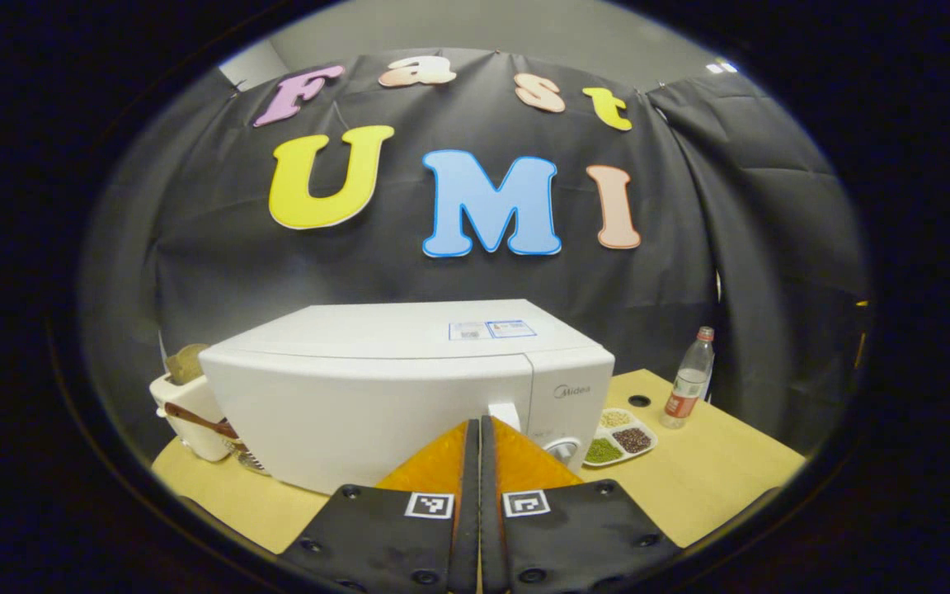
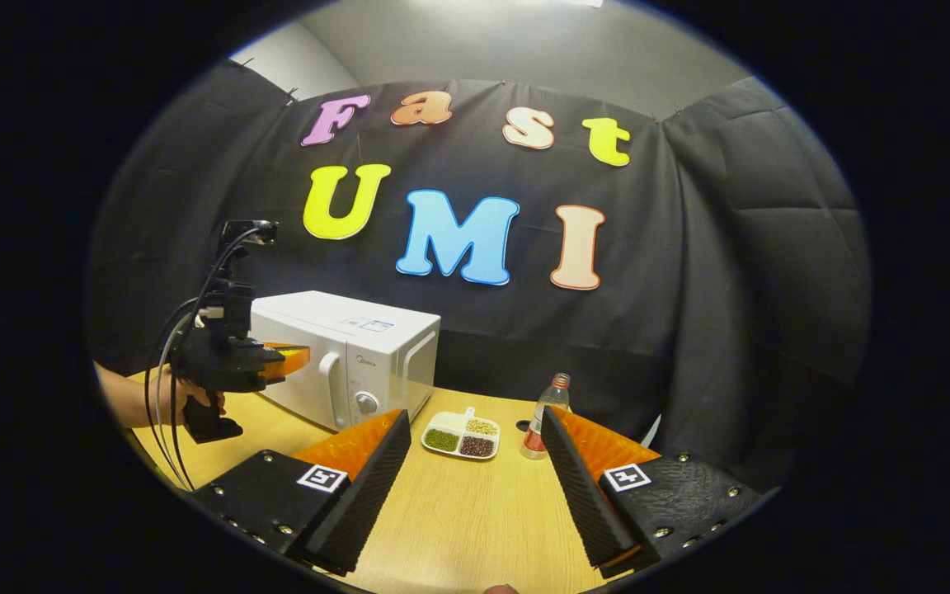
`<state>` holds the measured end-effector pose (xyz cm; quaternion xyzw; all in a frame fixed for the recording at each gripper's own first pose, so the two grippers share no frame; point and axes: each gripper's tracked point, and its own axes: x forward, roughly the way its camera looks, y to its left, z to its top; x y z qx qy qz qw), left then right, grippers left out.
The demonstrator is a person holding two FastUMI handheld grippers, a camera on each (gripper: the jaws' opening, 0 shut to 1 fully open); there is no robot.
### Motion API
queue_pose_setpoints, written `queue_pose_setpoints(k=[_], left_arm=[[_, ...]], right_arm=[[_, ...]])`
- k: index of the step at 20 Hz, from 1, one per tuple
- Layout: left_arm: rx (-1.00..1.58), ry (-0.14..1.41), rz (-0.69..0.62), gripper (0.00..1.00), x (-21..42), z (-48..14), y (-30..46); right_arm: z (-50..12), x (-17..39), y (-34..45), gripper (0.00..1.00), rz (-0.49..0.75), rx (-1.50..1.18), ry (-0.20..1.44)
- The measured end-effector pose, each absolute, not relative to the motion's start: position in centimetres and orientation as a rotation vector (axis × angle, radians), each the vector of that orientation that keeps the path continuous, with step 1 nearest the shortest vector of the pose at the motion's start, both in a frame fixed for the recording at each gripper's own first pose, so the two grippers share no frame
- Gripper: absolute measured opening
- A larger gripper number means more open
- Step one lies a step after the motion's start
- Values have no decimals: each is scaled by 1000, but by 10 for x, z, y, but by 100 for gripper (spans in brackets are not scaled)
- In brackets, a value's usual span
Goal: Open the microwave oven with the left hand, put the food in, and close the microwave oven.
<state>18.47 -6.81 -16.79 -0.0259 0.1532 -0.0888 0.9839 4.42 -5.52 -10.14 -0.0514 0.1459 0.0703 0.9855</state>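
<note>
A white microwave oven (image 1: 409, 388) sits shut on the wooden desk (image 2: 475, 511). The left tongs (image 1: 479, 429), pressed together and holding nothing, point at its upright door handle (image 1: 504, 415) just ahead — the nearer hand for opening. The right tongs (image 2: 475, 462) are spread and empty; the divided food tray (image 2: 463, 436) lies ahead between them, right of the oven.

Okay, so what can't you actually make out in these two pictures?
- Microwave inside: the door is closed in both views.
- Door handle: in the left gripper view the left tongs cover most of it.
- Lower dial: partly behind those tongs in the same view.
- Sticker on top: too small to read.
- Item in the white holder: cut off by the microwave's left side.
- Tray contents: too small to identify in the right gripper view.
</note>
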Motion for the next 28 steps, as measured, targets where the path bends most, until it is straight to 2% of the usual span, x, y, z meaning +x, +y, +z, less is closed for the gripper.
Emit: queue_pose_setpoints(k=[9,10,13,22,24,27,28], left_arm=[[-16,210,-100,7,105,-95,-39],[-13,203,-90,10,96,-89,-33],[-26,170,-76,7,75,-64,-19],[-14,101,-55,8,5,-19,13],[-16,96,-53,36,-4,-21,15],[-32,88,-53,39,-21,-18,17],[-32,79,-53,46,-26,-16,19]], right_arm=[[-81,40,-35,97,177,-29,213],[-81,39,-31,97,181,-35,211],[-74,33,-15,98,190,-28,195],[-54,-3,6,97,114,14,149],[-50,-10,6,97,100,13,141],[-48,-17,6,97,82,11,134],[-47,-19,7,97,77,13,131]])
